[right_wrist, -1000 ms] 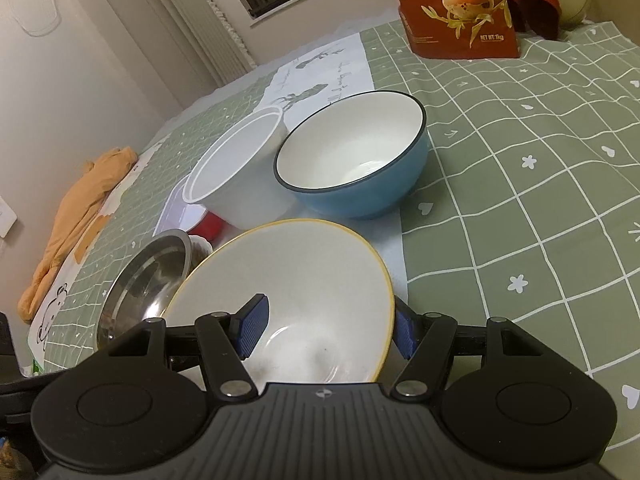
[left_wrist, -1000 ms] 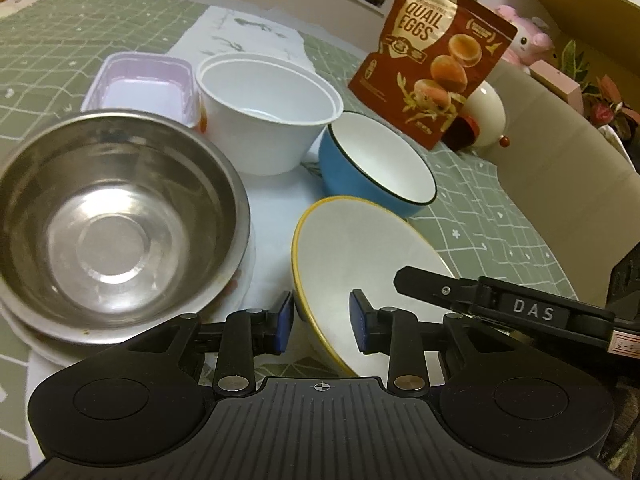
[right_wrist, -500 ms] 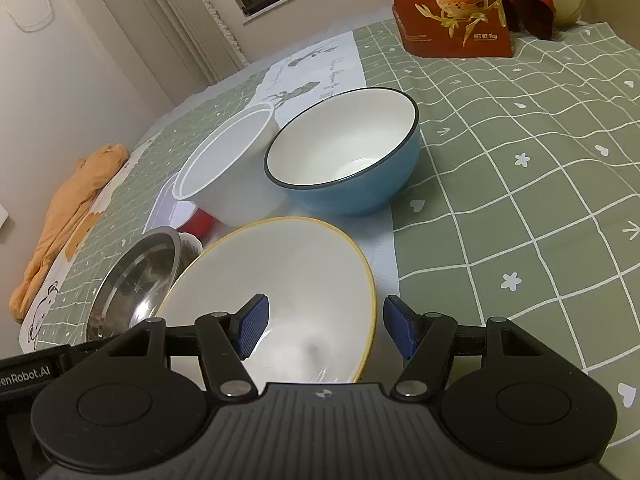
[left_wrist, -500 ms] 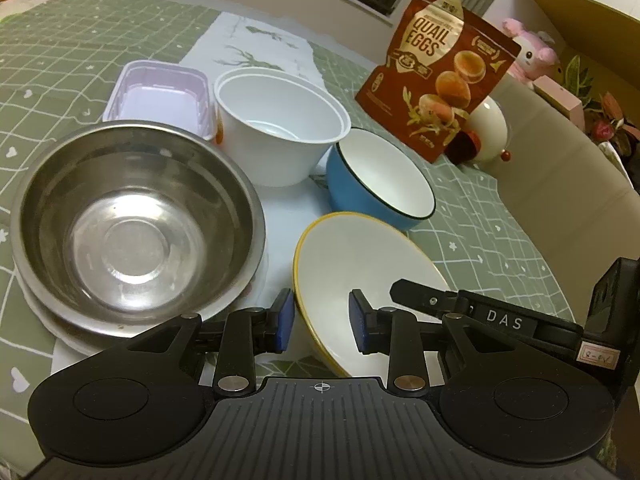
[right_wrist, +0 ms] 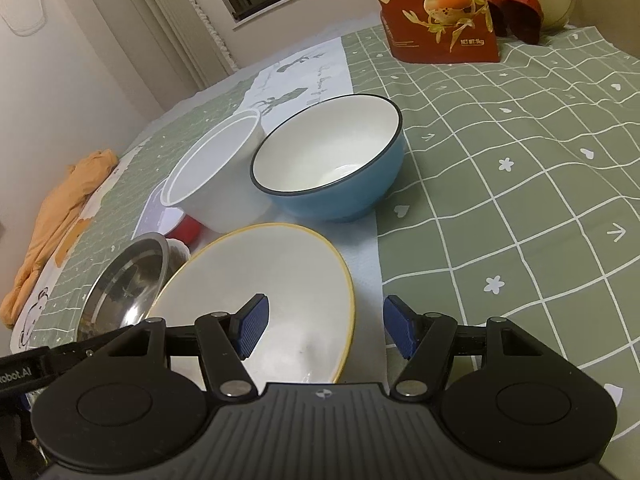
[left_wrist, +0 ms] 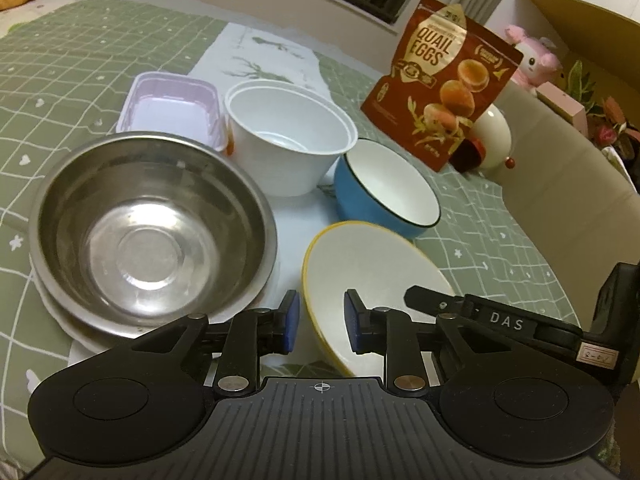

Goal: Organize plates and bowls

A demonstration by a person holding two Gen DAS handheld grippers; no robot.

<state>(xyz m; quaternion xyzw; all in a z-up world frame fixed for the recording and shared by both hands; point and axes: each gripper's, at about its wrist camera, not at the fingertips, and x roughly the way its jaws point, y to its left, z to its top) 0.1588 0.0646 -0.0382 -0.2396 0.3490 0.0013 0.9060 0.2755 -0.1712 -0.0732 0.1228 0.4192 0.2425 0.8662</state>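
A white bowl with a yellow rim (left_wrist: 372, 276) (right_wrist: 272, 300) sits on the table. My left gripper (left_wrist: 318, 322) is open with its jaws either side of the bowl's near left rim, not clamped. My right gripper (right_wrist: 324, 328) is open wide around the bowl's right rim, not touching. A steel bowl (left_wrist: 148, 224) (right_wrist: 124, 284) rests on a white plate (left_wrist: 76, 328) at left. A blue bowl (left_wrist: 388, 190) (right_wrist: 332, 168) and a white plastic bowl (left_wrist: 290, 138) (right_wrist: 216, 168) stand behind.
A lilac plastic tub (left_wrist: 170, 110) sits far left. A quail-egg bag (left_wrist: 440, 96) (right_wrist: 436, 12) and a cream egg-shaped ornament (left_wrist: 494, 140) stand at the back. An orange cloth (right_wrist: 60, 208) lies at the table's left. The table edge is at right.
Both grippers have drawn back and lifted slightly. The right jaws, which were against the yellow-rimmed bowl's rim, now stand apart from it. The bowl has settled flatter.
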